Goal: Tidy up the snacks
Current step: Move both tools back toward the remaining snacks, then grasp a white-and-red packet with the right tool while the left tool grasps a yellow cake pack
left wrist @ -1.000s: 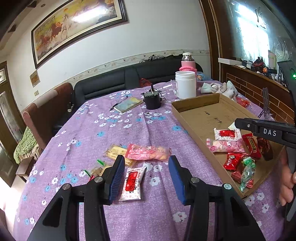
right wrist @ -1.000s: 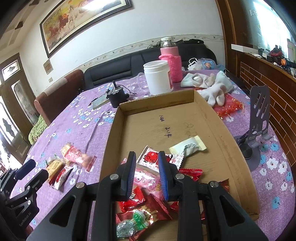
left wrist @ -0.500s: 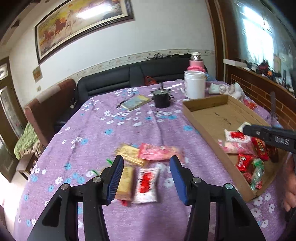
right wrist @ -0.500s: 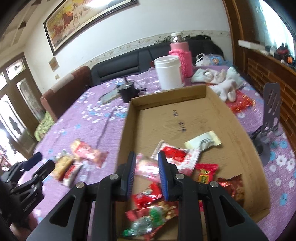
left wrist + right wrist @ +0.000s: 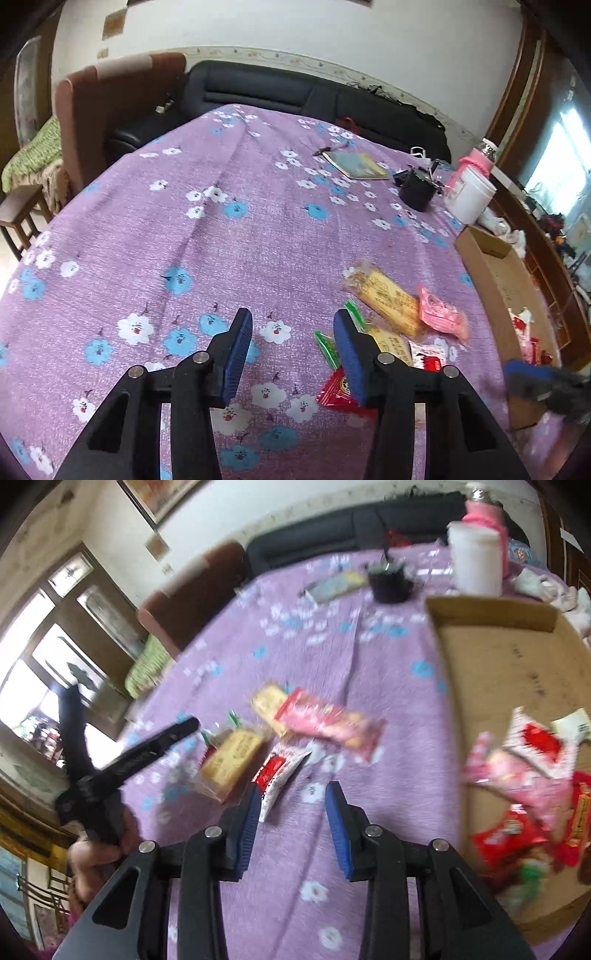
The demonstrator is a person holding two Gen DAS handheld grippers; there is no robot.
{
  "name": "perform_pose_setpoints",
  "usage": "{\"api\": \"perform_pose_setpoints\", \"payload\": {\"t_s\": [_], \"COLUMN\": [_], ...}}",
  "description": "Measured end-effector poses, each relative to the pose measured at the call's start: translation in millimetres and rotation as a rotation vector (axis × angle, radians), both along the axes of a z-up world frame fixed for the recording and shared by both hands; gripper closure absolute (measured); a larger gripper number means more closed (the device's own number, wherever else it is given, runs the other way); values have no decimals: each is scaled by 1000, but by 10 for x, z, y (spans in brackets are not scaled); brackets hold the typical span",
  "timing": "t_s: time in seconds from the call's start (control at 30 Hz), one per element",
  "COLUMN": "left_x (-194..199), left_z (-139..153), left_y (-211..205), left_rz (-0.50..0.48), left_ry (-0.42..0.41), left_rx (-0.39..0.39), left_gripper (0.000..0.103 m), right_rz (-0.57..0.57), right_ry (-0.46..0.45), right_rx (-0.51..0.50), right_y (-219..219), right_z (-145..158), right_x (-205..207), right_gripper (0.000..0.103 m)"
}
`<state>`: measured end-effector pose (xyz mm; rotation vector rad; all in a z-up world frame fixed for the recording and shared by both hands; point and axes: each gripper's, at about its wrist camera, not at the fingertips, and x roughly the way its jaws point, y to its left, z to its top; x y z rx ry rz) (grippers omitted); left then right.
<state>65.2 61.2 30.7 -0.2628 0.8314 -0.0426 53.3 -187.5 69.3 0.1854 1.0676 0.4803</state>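
Observation:
My left gripper (image 5: 293, 321) hangs over bare purple tablecloth with its jaws closing and nothing between them. Loose snacks lie to its right: two yellow packets (image 5: 388, 299), a pink packet (image 5: 441, 317), a red-and-white packet (image 5: 428, 356) and a red packet (image 5: 338, 387) under the right finger. My right gripper (image 5: 293, 788) is over the cloth left of the cardboard tray (image 5: 498, 653), jaws opening and empty. The red-and-white packet (image 5: 277, 771) lies beside its left finger. The pink packet (image 5: 328, 723) and a yellow packet (image 5: 232, 757) lie just beyond. The tray holds several snacks.
A white jar (image 5: 476, 561), a pink bottle (image 5: 484, 513), a black cup (image 5: 389, 583) and a booklet (image 5: 356, 166) stand at the table's far side. A dark sofa (image 5: 295, 92) and a brown armchair (image 5: 110, 103) lie behind. A hand (image 5: 96, 853) holds the other gripper at left.
The left gripper has swung left, so the snacks now lie to its right. The right gripper has moved from over the tray to the cloth beside it, and its jaws have parted.

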Motion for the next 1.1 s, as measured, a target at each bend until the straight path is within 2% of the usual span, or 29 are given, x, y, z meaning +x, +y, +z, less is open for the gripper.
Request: {"api": "perform_pose_setpoints", "payload": {"t_s": [0.17, 0.23, 0.33, 0.5, 0.6, 0.67, 0.73, 0.8, 0.87, 0.9, 1.0, 1.1], "left_x": [-29, -30, -33, -35, -39, -50, -59, -66, -79, -92, -109, -97], "left_z": [35, 38, 53, 73, 56, 61, 74, 89, 115, 132, 158, 127], "left_y": [45, 66, 117, 202, 256, 272, 266, 233, 139, 72, -215, -428], "left_rz": [10, 21, 36, 62, 71, 70, 61, 33, -25, -54, -157, -196], "left_ry": [-10, -6, -4, -7, 2, 2, -5, -15, -29, -40, -60, -53], "left_rx": [-15, -14, -9, -18, -31, -39, -45, -57, -74, -64, 8, 109], "left_gripper": [54, 54, 54, 54, 54, 54, 54, 54, 54, 54, 54, 54], "right_rz": [-26, -43, -31, 38, 161, 190, 178, 120, 60, 42, -8, -24], "right_ry": [55, 66, 75, -5, -39, -76, -77, -99, -118, -110, -88, -92], "right_rx": [-46, -100, -109, -228, -238, -286, -280, -318, -349, -334, -248, -181], "right_y": [336, 441, 544, 924, 1122, 1169, 1075, 885, 659, 567, 310, 203], "right_z": [-212, -280, -321, -334, -326, -314, -305, -284, -269, -268, -290, -320], "right_x": [152, 226, 287, 265, 139, 24, -32, -68, -78, -72, -70, -88], "right_gripper": [68, 68, 68, 68, 78, 81, 82, 83, 83, 83, 83, 83]}}
